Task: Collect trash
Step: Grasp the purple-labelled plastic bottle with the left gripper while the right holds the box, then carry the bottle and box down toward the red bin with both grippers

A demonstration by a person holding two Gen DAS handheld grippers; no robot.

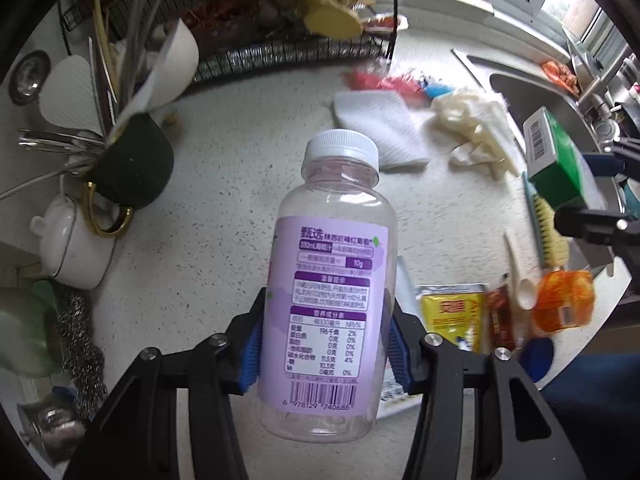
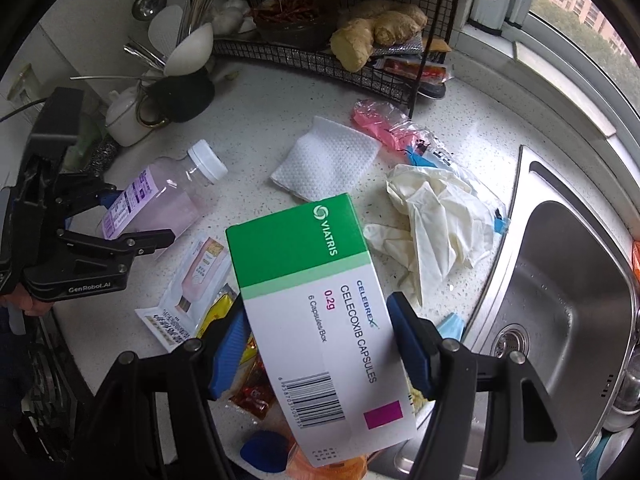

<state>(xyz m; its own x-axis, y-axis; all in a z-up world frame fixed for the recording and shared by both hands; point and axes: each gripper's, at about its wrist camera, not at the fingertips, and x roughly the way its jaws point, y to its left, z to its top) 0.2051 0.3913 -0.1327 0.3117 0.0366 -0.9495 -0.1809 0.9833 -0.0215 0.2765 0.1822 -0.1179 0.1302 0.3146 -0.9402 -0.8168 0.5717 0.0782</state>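
A clear empty bottle (image 1: pixel 328 280) with a white cap and a purple label stands between the blue pads of my left gripper (image 1: pixel 324 344), and both pads press its sides. From the right wrist view the bottle (image 2: pixel 160 196) lies slanted just above the speckled counter (image 2: pixel 256 120) inside the left gripper (image 2: pixel 138 214). My right gripper (image 2: pixel 316 320) is shut on a green and white medicine box (image 2: pixel 320 304), held above the counter. Loose trash lies around: a white napkin (image 2: pixel 324 160), crumpled white gloves (image 2: pixel 436 216), a pink wrapper (image 2: pixel 384 124) and sachets (image 2: pixel 192 284).
A steel sink (image 2: pixel 560 280) lies to the right. A black wire rack (image 2: pixel 320 60) with ginger (image 2: pixel 376 28) stands at the back. A dark utensil mug (image 2: pixel 184 92) and a white teapot (image 2: pixel 124 120) sit at the back left. An orange wrapper (image 1: pixel 564 300) and a brush (image 1: pixel 548 224) lie near the sink.
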